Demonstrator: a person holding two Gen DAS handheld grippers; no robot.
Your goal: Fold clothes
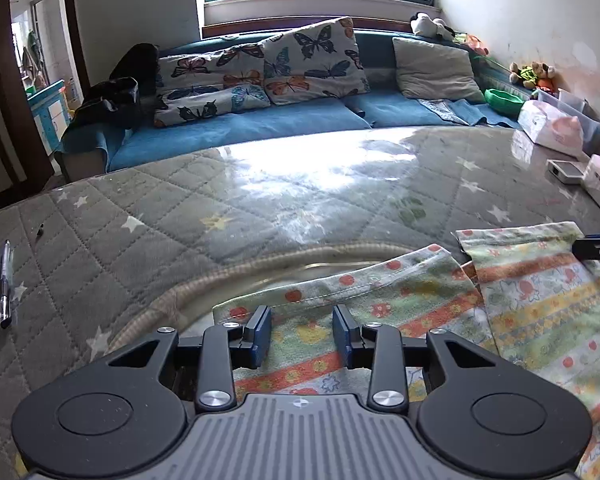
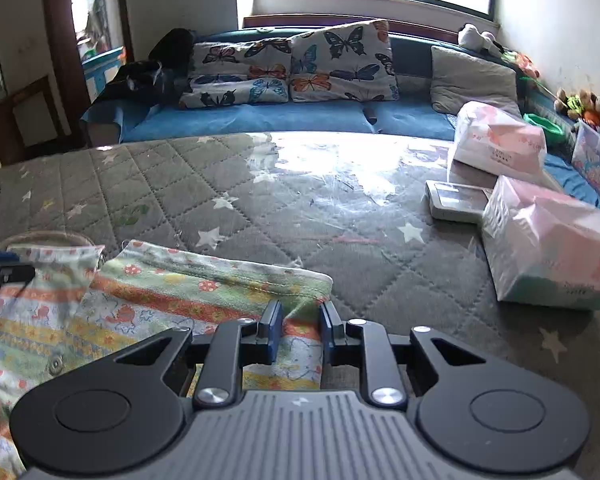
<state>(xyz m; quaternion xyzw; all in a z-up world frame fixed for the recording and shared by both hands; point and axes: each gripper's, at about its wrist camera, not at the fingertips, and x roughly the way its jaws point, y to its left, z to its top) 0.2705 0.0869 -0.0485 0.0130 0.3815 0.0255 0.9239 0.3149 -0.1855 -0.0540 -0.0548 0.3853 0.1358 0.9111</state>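
**Both grippers over garment, nothing held**

I see the garment [image 1: 440, 312] flat on the quilted table [image 1: 220, 208], near edge. Left gripper [image 1: 302, 334] gaping wide over its left leg; right gripper [image 2: 300, 330] spread narrower over its right leg's hem. Pen [image 1: 5, 284] far left.

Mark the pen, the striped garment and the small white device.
Clear blue-capped pen [image 1: 5, 284]: left wrist view, barrel.
Striped floral cotton garment [image 2: 204, 292]: right wrist view, right leg.
Small white flat device [image 2: 456, 200]: right wrist view, top face.
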